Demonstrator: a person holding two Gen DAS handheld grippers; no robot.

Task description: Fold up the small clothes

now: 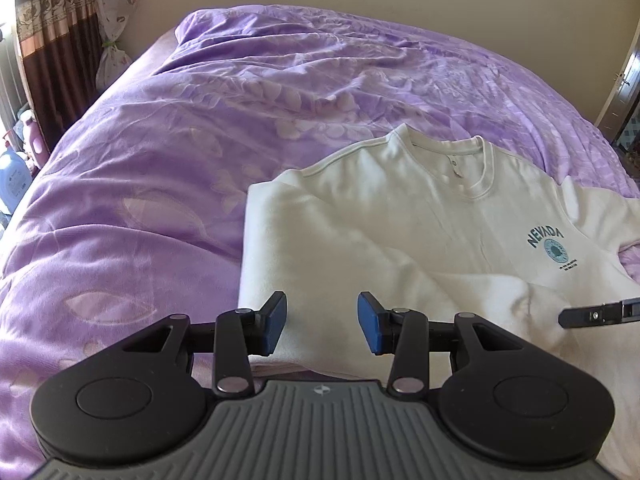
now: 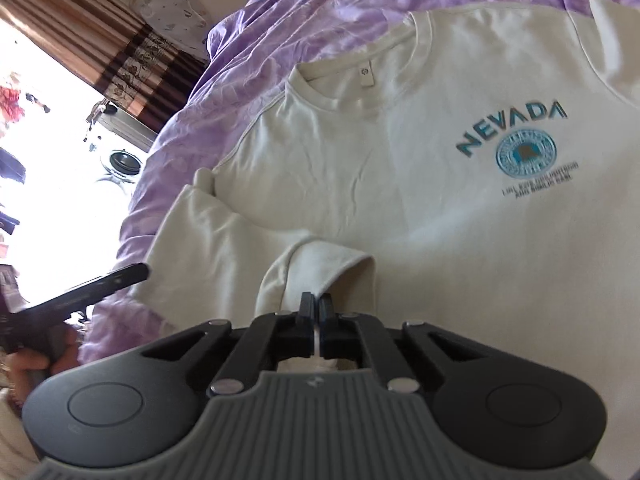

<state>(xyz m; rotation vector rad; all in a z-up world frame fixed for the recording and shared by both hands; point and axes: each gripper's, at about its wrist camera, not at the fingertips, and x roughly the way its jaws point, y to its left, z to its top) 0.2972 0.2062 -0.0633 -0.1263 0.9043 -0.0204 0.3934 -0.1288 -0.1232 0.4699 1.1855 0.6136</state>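
Purple bedspread (image 1: 160, 140) around sweatshirt (image 1: 400, 220); curtain (image 1: 52, 40) beyond.

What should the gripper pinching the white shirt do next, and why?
Probably the right gripper should lift the pinched cuff and carry it across the white shirt. It is shut on the cloth, and that sleeve is only half folded in.

daylight from blown-out window (image 2: 48, 128) | soft shadows | fisheye-bent edges
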